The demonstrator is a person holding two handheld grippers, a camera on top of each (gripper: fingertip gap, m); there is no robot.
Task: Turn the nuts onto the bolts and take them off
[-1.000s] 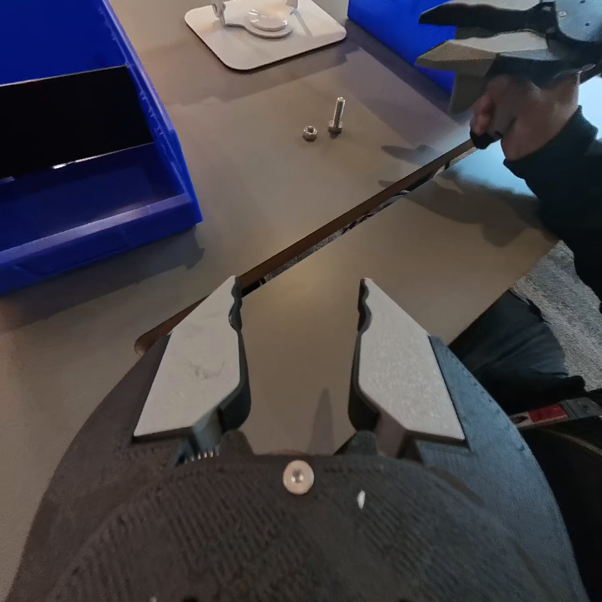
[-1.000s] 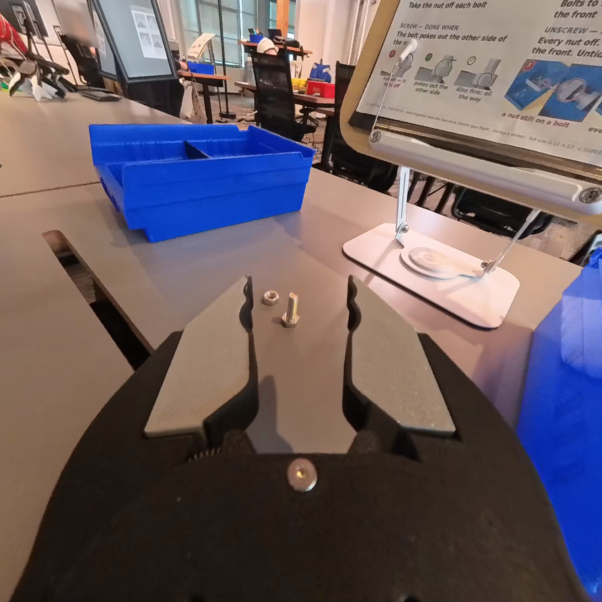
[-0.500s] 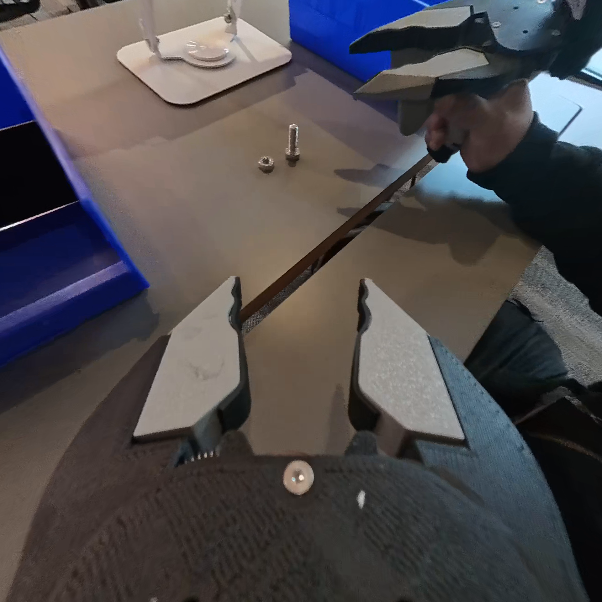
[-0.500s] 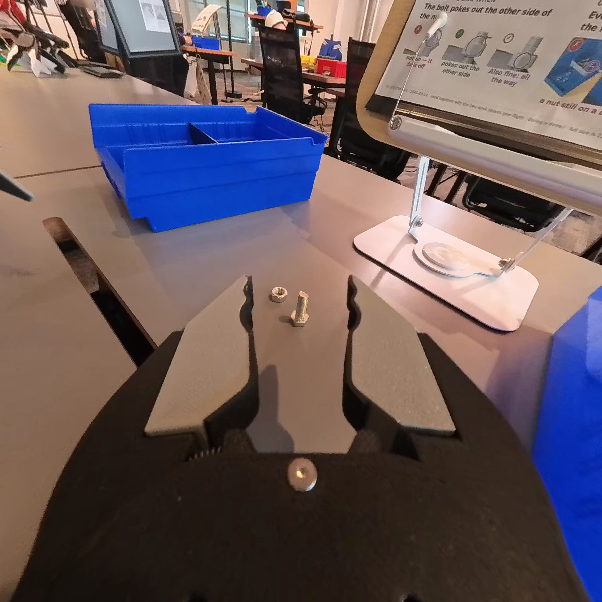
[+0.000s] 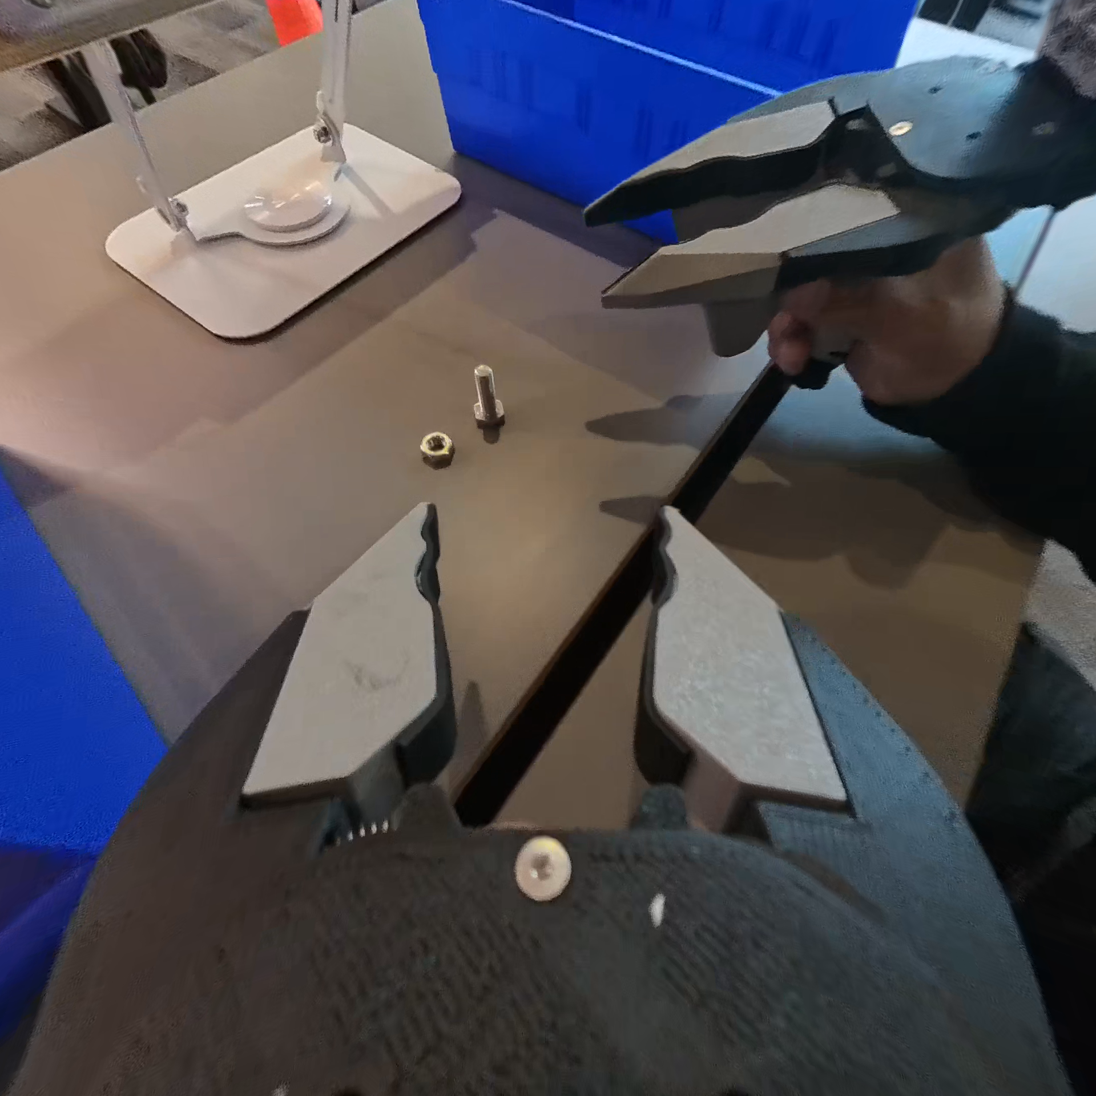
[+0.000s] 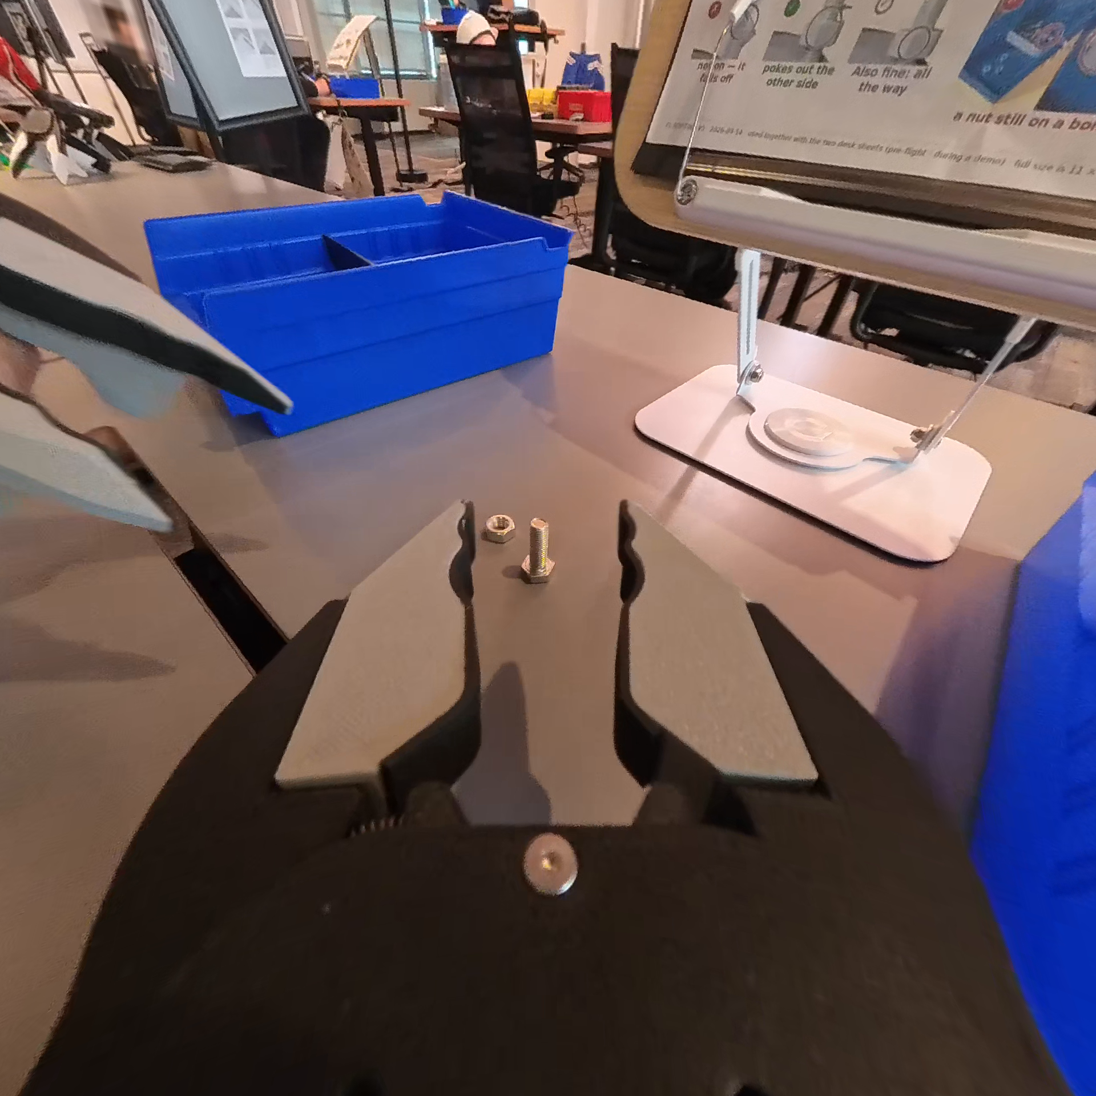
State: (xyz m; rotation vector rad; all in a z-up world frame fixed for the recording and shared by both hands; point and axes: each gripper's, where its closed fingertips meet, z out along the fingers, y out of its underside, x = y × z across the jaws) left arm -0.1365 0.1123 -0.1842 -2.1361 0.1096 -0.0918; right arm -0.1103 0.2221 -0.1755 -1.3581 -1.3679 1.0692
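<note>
Since the earlier frames, both grippers have drawn nearer the hardware: the left gripper [image 5: 542, 516] has swung toward the bolt [image 5: 487, 396] and nut [image 5: 437, 448], and its fingers [image 6: 148, 350] now enter the right wrist view from the left edge. Left gripper fingers are spread and empty, poised above the dark slot [image 5: 599, 640] that splits the tabletop [image 5: 284, 474]. Right gripper [image 6: 541, 513] likewise has its fingers parted, gripping nothing; in the left wrist view it hangs in the air [image 5: 599, 252], held by a hand [image 5: 889, 338] in a dark sleeve, beyond the slot. Bolt — standing upright on its head, thread upward — and nut — lying flat just beside it, not touching — rest on the tabletop between the slot and the white stand base [image 6: 830, 462]. Blue bin [image 6: 368, 308], with an inner divider, sits toward the far edge; a second blue bin [image 5: 593, 89] stands beside the stand base.
</note>
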